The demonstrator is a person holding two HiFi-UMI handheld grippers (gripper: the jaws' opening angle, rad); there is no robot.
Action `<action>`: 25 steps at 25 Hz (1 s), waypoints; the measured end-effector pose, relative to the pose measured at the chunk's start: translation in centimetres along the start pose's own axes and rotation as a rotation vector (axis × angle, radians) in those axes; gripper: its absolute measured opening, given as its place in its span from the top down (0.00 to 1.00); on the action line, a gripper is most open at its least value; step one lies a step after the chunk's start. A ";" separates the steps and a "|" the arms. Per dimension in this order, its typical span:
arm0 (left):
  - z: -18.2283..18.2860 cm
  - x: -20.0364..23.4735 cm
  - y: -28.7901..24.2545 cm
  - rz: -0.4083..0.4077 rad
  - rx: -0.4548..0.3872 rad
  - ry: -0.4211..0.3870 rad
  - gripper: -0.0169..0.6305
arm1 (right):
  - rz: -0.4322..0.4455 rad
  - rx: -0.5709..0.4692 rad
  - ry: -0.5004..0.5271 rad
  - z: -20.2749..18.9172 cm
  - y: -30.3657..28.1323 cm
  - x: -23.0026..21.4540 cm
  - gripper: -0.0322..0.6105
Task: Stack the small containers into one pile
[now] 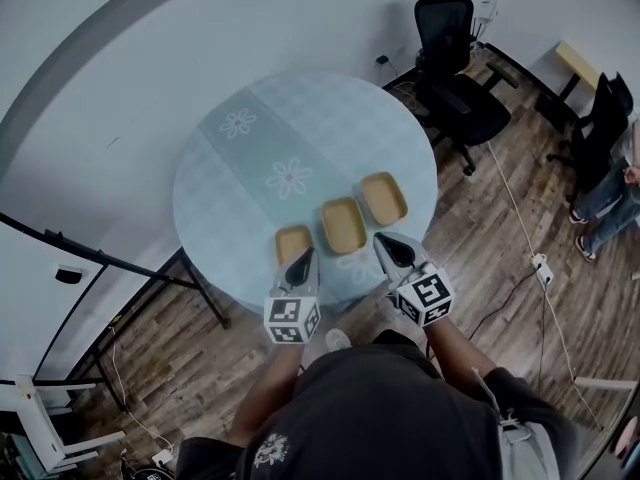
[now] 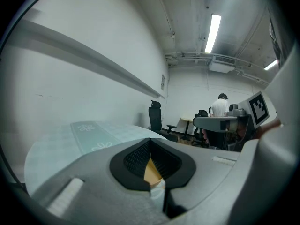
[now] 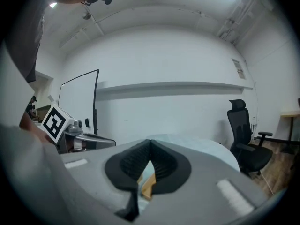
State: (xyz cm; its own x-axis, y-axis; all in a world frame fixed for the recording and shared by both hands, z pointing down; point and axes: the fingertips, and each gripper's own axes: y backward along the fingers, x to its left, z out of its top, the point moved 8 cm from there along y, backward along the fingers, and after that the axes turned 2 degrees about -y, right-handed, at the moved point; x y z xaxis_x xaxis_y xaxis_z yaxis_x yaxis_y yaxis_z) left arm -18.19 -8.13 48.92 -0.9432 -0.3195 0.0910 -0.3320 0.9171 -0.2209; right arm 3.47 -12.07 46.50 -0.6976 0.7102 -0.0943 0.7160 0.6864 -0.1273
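Three small tan containers lie in a slanted row on the round pale-blue table (image 1: 230,208): the left one (image 1: 292,241), the middle one (image 1: 343,224) and the right one (image 1: 384,198). My left gripper (image 1: 303,258) hovers over the near end of the left container, jaws shut and empty. My right gripper (image 1: 385,242) is shut and empty too, just below the gap between the middle and right containers. In the left gripper view the shut gripper (image 2: 150,140) shows a sliver of tan container (image 2: 152,172) behind it. In the right gripper view the shut gripper (image 3: 149,145) shows a tan container edge (image 3: 147,185).
A black office chair (image 1: 455,68) stands beyond the table on the right. A cable (image 1: 530,238) runs across the wood floor to a socket strip (image 1: 544,268). A person (image 1: 610,193) stands at the far right. A whiteboard frame (image 1: 110,268) stands left of the table.
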 end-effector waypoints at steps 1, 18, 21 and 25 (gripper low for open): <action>-0.2 0.3 0.0 -0.005 0.002 -0.002 0.96 | -0.006 0.003 0.003 -0.1 -0.1 0.2 0.95; -2.8 1.6 -2.9 -0.010 0.070 0.044 0.96 | -0.136 0.080 -0.035 -3.4 -1.5 -2.9 0.95; -2.9 1.2 -4.2 -0.019 0.087 0.039 0.96 | -0.142 0.097 -0.063 -4.4 -2.0 -4.5 0.95; -3.5 1.4 -5.7 -0.020 0.112 0.042 0.96 | -0.158 0.126 -0.103 -5.9 -3.1 -6.2 0.95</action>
State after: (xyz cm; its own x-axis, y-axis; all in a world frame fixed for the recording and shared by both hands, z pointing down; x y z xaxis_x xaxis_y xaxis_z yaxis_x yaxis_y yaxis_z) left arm -17.56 -12.95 53.68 -0.9357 -0.3254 0.1363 -0.3525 0.8775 -0.3252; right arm 5.74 -17.67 53.30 -0.8041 0.5718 -0.1628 0.5937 0.7580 -0.2701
